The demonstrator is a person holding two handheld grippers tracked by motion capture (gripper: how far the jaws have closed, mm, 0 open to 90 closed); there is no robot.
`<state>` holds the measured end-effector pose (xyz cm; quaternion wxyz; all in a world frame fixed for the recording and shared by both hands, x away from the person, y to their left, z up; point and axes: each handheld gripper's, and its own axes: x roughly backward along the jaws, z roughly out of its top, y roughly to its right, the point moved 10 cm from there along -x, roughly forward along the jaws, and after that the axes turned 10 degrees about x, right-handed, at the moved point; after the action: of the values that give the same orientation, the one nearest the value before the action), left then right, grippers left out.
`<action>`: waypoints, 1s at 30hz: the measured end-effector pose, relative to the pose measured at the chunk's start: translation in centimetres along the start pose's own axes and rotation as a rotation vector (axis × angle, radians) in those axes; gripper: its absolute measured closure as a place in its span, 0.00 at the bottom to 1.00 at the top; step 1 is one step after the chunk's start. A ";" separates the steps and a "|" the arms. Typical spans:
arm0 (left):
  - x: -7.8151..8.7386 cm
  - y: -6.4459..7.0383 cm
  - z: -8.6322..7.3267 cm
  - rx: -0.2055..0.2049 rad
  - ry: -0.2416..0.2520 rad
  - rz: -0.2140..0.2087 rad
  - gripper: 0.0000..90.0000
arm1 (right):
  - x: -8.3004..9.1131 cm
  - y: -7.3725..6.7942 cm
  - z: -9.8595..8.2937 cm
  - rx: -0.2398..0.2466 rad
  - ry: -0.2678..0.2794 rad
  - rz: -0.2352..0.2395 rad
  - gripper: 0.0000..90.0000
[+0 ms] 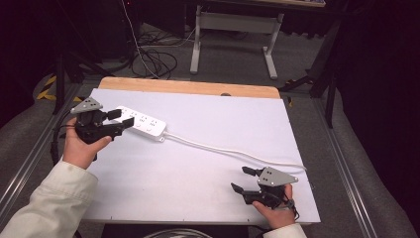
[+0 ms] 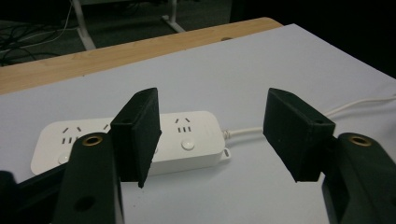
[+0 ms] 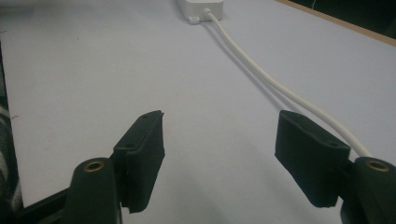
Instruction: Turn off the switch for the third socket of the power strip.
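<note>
A white power strip (image 1: 140, 124) (image 2: 187, 140) lies flat on the white table at the far left, its sockets and round buttons facing up. Its white cord (image 1: 233, 152) (image 3: 275, 86) runs across the table to the right edge. My left gripper (image 1: 120, 118) (image 2: 212, 135) hovers open just above the strip's near end, with nothing between the jaws. My right gripper (image 1: 243, 179) (image 3: 219, 144) is open near the front right of the table, beside the cord, which passes close to its right jaw. The strip's cord end (image 3: 201, 10) sits far ahead of it.
The white table surface (image 1: 198, 148) has a wooden strip (image 1: 188, 87) along its far edge. Beyond it, a white desk frame (image 1: 233, 34) and loose cables (image 1: 153, 59) lie on the grey floor. Metal rails run along both sides of the table.
</note>
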<state>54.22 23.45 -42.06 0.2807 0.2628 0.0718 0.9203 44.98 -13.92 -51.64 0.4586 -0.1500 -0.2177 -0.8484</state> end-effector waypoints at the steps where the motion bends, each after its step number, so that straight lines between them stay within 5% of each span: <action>1: 0.4 0.3 0.0 -0.012 0.002 -0.004 0.37 | 0.0 0.0 0.0 0.000 0.000 0.000 0.37; 9: 2.7 2.6 -1.2 -0.113 0.013 -0.040 0.26 | 0.0 0.0 0.0 -0.001 0.001 -0.001 0.37; 19: 4.6 3.6 -4.1 -0.021 0.045 -0.126 0.24 | 0.0 -0.1 0.1 -0.007 0.000 0.005 0.37; 23: 5.0 3.6 -5.5 -0.069 0.042 -0.097 0.23 | 0.0 0.0 0.0 -0.007 -0.001 0.003 0.37; 30: 5.5 4.2 -7.9 -0.147 0.031 -0.112 0.22 | 0.0 -0.2 0.0 -0.004 -0.004 0.009 0.37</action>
<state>44.23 23.11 -45.15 0.3489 0.2227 0.0229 0.9100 44.87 -13.80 -51.69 0.4618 -0.1536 -0.2161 -0.8464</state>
